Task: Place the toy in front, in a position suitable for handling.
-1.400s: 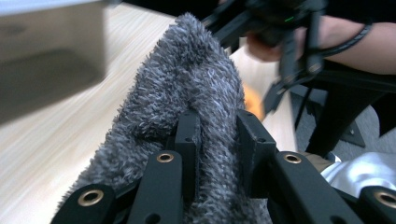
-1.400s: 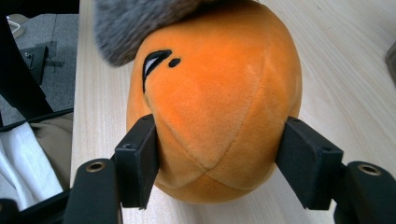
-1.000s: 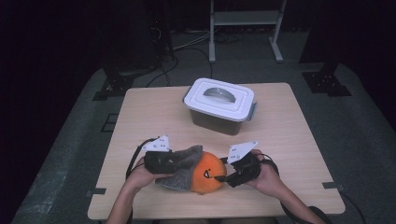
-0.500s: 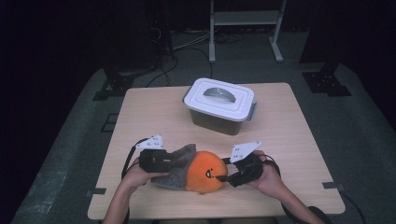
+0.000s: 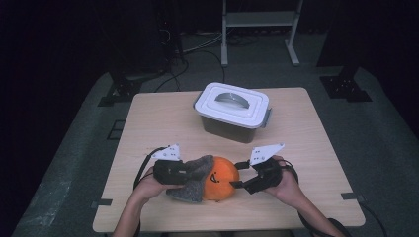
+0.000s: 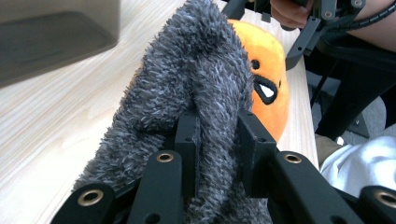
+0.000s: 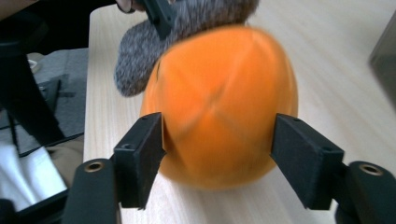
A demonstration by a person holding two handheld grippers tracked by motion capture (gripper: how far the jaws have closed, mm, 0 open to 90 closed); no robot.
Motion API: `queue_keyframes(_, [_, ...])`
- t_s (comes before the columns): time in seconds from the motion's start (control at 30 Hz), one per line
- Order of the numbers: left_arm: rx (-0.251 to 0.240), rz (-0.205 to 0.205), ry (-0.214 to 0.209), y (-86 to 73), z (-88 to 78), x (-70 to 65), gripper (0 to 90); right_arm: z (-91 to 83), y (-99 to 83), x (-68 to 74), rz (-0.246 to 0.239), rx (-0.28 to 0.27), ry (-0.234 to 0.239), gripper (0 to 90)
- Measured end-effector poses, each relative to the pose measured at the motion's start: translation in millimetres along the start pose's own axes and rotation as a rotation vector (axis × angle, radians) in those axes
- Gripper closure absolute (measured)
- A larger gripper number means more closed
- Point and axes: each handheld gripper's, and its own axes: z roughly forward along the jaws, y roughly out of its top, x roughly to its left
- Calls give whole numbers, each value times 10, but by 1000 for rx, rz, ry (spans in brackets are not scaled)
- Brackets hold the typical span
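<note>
One orange plush toy (image 5: 223, 177) with a grey fuzzy part (image 5: 190, 185) lies near the table's (image 5: 316, 133) front edge, at mid-width, its long axis parallel to that edge; the grey part is toward the left edge and the stitched face upward. Left gripper (image 6: 215, 140): jaws nearly closed, pinching a fold of the grey pile. Right gripper (image 7: 217, 154): jaws wide, bracketing the orange body; contact cannot be told. One lidded plastic container (image 5: 232, 111) stands toward the far edge, lid on, contents hidden. Two grippers, one toy, one container.
</note>
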Motion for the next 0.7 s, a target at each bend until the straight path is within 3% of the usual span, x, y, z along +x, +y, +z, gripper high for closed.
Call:
queue_keyframes(0.13, [11,16,9,38,10,-21,723,96,-18,5,-4,28,-11,296])
queue_keyframes(0.23, [1,56,17,123,-3,-92,723,70,21,32,-2,14,-27,445])
queue_keyframes(0.27, [1,56,17,123,-3,-92,723,70,21,32,-2,14,-27,445])
queue_keyframes(0.3, [-17,85,5,205,-18,-161,723,48,53,60,-2,7,-30,499])
queue_keyframes(0.33, [-17,85,5,205,-18,-161,723,47,63,73,0,3,-28,505])
queue_keyframes(0.37, [-53,115,-29,301,-1,-260,723,54,77,95,-3,-2,-21,508])
queue_keyframes(0.4, [-53,115,-29,301,-1,-260,723,70,92,126,-17,-1,-23,510])
queue_keyframes(0.43, [-32,163,-30,390,51,-363,723,85,109,164,-36,8,-34,515])
queue_keyframes(0.47, [-12,183,-28,414,85,-399,723,94,114,177,-47,15,-41,522])
queue_keyframes(0.57, [-5,160,-21,372,101,-339,724,106,82,162,-47,28,-53,545])
queue_keyframes(0.63, [-13,115,1,295,41,-228,724,98,68,154,-41,28,-53,549])
queue_keyframes(0.7, [2,105,34,231,-7,-166,724,97,69,160,-42,25,-51,547])
